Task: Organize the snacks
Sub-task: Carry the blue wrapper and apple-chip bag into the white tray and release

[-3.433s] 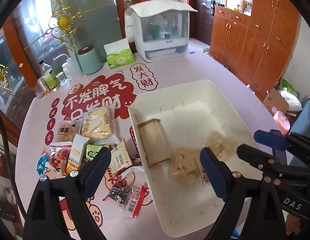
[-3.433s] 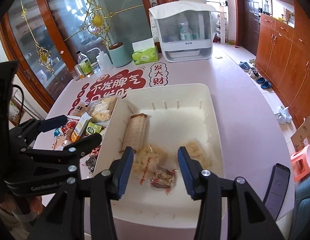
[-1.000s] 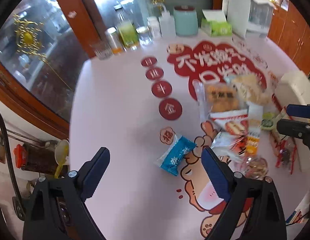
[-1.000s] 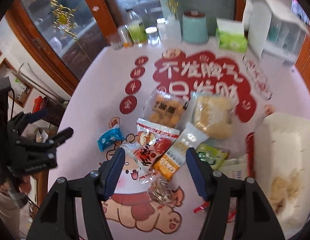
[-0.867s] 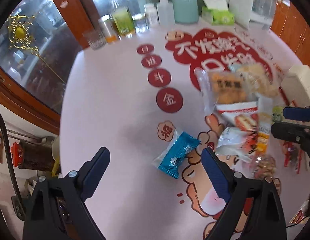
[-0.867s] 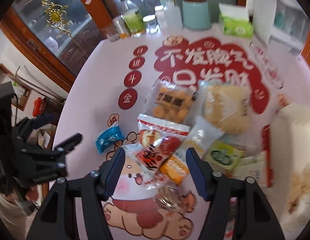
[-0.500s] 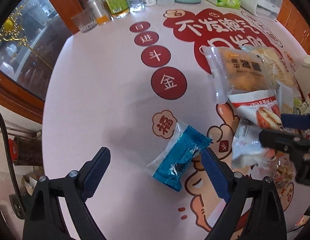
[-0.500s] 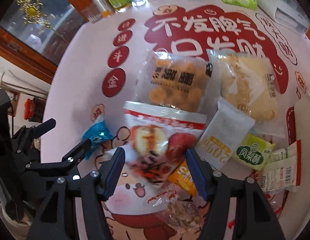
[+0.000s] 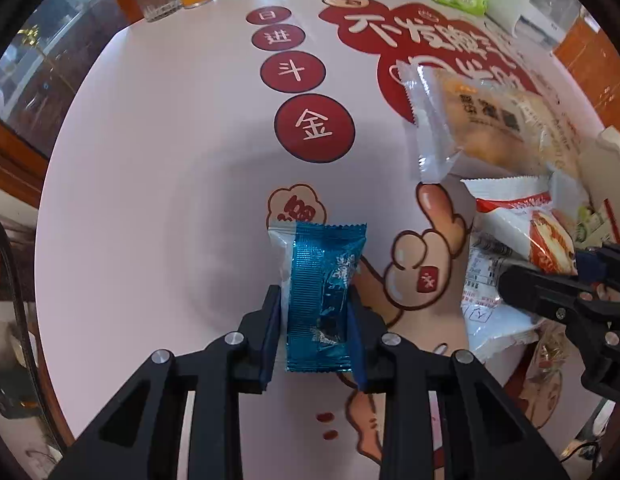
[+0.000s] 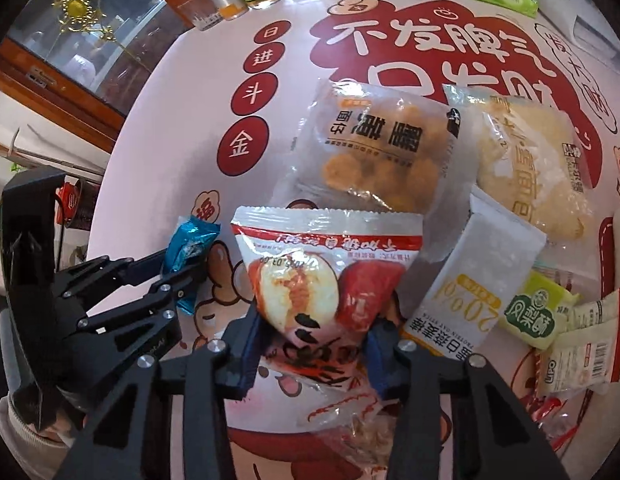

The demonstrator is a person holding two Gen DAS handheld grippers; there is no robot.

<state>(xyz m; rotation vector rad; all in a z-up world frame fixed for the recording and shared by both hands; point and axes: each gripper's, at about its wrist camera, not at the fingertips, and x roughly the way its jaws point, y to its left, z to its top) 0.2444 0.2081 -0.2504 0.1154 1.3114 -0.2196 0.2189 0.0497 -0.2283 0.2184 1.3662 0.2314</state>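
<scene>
The left gripper (image 9: 314, 316) is seen in its own view with its jaws pressed against both sides of a small blue foil packet (image 9: 325, 296), whose ribbed, crinkled wrapper has a white crimped end; in the right wrist view the same packet (image 10: 190, 254) is seen side-on between the black linkage of the left gripper (image 10: 182, 276), low over the pale pink surface (image 9: 158, 168). Only the left view shows the round red printed discs in a clear row beside the packet. Further right, the right gripper (image 10: 313, 344) is shown with its jaws pinching a glossy white and red snack bag (image 10: 325, 280) printed with fruit, its top edge serrated. Beyond it, only fully visible in the right view, a clear bag of golden round pieces (image 10: 377, 152), a clear bag of pale flaky pastry (image 10: 529, 168), a matte white and yellow sachet (image 10: 473, 280) and a small green packet (image 10: 537, 308) are laid close together, overlapping on the surface.
</scene>
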